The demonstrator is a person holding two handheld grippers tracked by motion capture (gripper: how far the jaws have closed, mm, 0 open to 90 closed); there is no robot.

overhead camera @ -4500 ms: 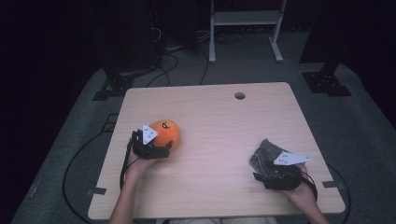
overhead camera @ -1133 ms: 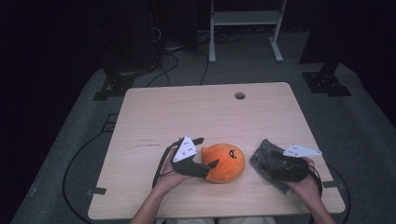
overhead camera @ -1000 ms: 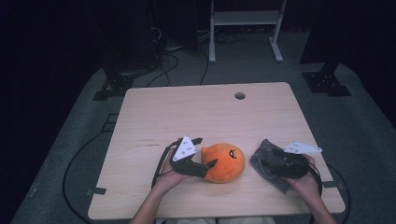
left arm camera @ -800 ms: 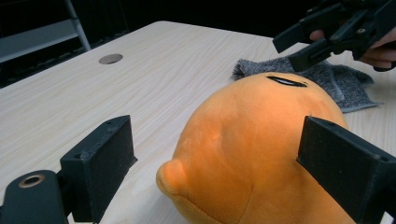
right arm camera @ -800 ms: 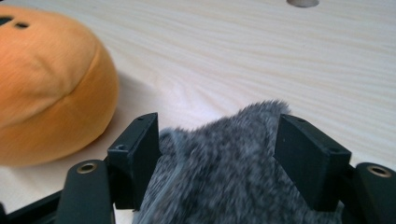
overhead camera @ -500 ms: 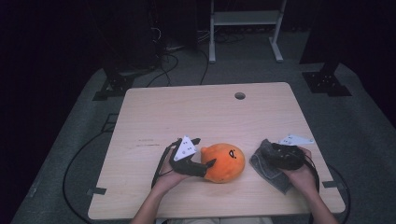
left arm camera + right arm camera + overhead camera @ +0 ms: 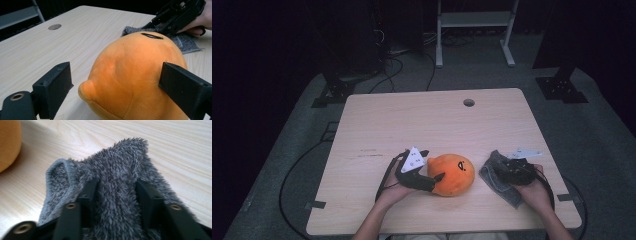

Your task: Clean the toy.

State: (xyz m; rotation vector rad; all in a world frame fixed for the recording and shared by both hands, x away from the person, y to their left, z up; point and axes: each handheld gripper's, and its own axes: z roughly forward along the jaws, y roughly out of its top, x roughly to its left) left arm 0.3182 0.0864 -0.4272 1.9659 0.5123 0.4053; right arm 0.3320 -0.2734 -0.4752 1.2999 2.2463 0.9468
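Left gripper (image 7: 436, 178) straddling orange plush (image 7: 453, 174) at table (image 7: 412, 125) front, jaws wide, one pad touching, other apart; likely steadying it. Right gripper (image 7: 115, 192) just been closing, pinching ridge of grey cloth (image 7: 120, 170) beside plush, probably gathering it for lifting

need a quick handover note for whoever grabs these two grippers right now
Left gripper: jaws around the orange plush toy, right jaw touching it, left jaw apart.
Right gripper: jaws have just been closing, a ridge of the grey fuzzy cloth bunched between them.
Toy and cloth lie side by side near the front edge of the table.
Done: both brought together. Left: probably lift the cloth to the toy.
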